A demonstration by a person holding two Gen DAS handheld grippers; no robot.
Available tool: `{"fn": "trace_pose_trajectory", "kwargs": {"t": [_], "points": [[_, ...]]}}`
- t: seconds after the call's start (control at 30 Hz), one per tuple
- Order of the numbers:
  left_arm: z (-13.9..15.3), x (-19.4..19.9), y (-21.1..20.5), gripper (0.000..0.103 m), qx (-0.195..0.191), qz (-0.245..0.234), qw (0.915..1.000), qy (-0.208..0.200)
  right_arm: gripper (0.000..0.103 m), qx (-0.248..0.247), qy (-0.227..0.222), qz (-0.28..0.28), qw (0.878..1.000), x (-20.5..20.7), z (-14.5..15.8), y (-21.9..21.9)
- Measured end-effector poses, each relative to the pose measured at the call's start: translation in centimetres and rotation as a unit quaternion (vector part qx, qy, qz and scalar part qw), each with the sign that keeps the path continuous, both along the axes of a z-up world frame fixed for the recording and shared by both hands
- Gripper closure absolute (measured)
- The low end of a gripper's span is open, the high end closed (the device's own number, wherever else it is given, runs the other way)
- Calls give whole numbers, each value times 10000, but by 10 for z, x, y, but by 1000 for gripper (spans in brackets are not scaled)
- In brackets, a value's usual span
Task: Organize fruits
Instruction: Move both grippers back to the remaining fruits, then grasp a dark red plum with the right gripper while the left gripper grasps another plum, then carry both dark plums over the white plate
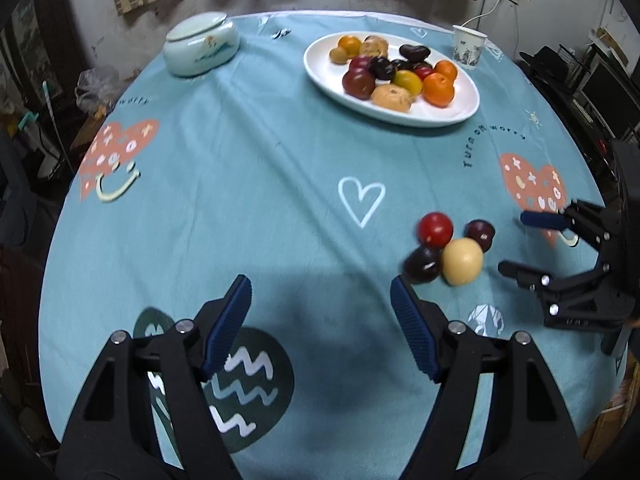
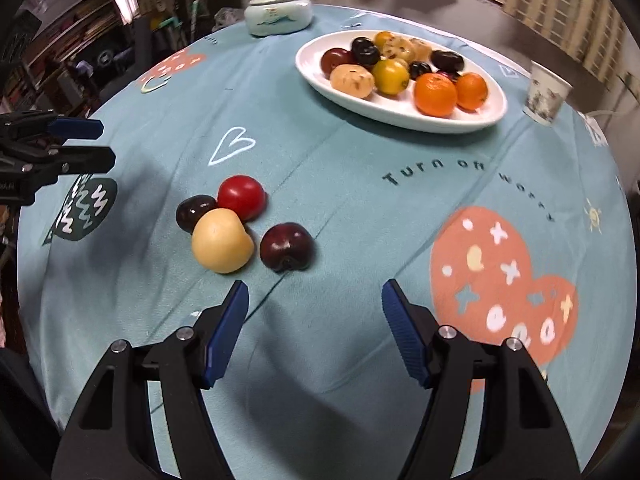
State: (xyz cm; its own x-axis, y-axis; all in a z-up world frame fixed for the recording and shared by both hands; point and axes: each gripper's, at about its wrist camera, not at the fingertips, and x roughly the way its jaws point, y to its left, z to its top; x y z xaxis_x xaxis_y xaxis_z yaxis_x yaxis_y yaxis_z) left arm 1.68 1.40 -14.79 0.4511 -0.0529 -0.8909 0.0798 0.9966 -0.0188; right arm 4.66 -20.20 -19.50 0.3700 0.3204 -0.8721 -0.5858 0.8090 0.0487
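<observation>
Several loose fruits lie together on the teal tablecloth: a red one (image 2: 241, 197), a pale yellow one (image 2: 222, 245), a dark plum (image 2: 286, 247) and a darker one (image 2: 195, 211). My right gripper (image 2: 314, 292) stands open just short of the dark plum, nothing between its blue pads. My left gripper (image 1: 320, 286) is open over bare cloth, with the fruit cluster (image 1: 448, 248) ahead to its right. A white oval plate (image 1: 460, 114) at the far side holds several oranges, plums and pale fruits. Each gripper shows in the other's view: right gripper (image 1: 514, 242), left gripper (image 2: 106, 144).
A pale green lidded ceramic jar (image 1: 202, 46) stands at the far left of the round table. A paper cup (image 1: 469, 46) stands right of the plate. Dark shelves and clutter ring the table's edge; curtains hang behind.
</observation>
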Motion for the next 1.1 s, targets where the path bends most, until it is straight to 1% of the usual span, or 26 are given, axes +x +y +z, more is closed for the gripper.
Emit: {"fn": "trace_pose_trajectory", "kwargs": {"t": [0.03,0.1,0.13,0.2,0.27,0.3,0.33,0.37,0.47,0.6,0.67,0.73,0.8,0.83,0.9,1.0,1.03,1.07,1.1], "points": [[-2,-2,0,29,-11,1,10000,30,34,-38,-21,119,9999,3,-1,3],[-4,-4,-2,29,-26,-2,10000,59,40,-78,22,314,9995,7,-3,9],[-5,-6,-3,29,-52,-27,9999,82,41,-114,35,433,9990,10,-4,13],[-7,-10,-5,29,-60,-79,9999,102,51,-193,62,651,9977,14,-6,19],[-8,-12,-6,29,-99,-106,9998,137,56,-330,122,929,9951,18,-10,27],[-10,-13,-6,29,-125,-107,9997,158,64,-383,162,1052,9936,19,-12,30],[-11,-13,-7,29,-153,-109,9996,192,68,-447,253,1200,9914,21,-15,33],[-13,-13,-8,28,-160,-104,9996,223,70,-472,287,1292,9901,22,-15,35],[-19,-11,-10,28,-239,-130,9992,294,71,-514,330,1398,9883,21,-13,37],[-27,1,-19,29,-358,-183,9987,313,71,-197,468,1136,9922,16,-7,25],[-34,8,-27,29,-284,-325,9985,343,71,26,568,906,9943,9,-6,15],[-41,12,-40,29,-42,-662,9974,271,70,229,658,701,9951,1,-4,5],[-47,13,-51,29,157,-1035,9943,225,70,360,748,570,9949,-7,-4,0],[-50,15,-54,29,206,-1144,9930,215,70,388,793,522,9947,-11,-5,-3],[-52,21,-60,29,164,-1327,9908,193,70,426,845,448,9945,-17,-7,-6],[-55,30,-66,35,130,-1500,9885,153,70,542,937,270,9938,-26,-8,-8],[-55,33,-67,40,111,-1573,9874,145,70,557,950,226,9937,-30,-8,-9],[-54,35,-67,46,65,-1643,9863,139,70,579,974,172,9934,-32,-9,-10],[-54,37,-67,49,4,-1702,9853,136,70,605,996,109,9931,-34,-9,-11]]}}
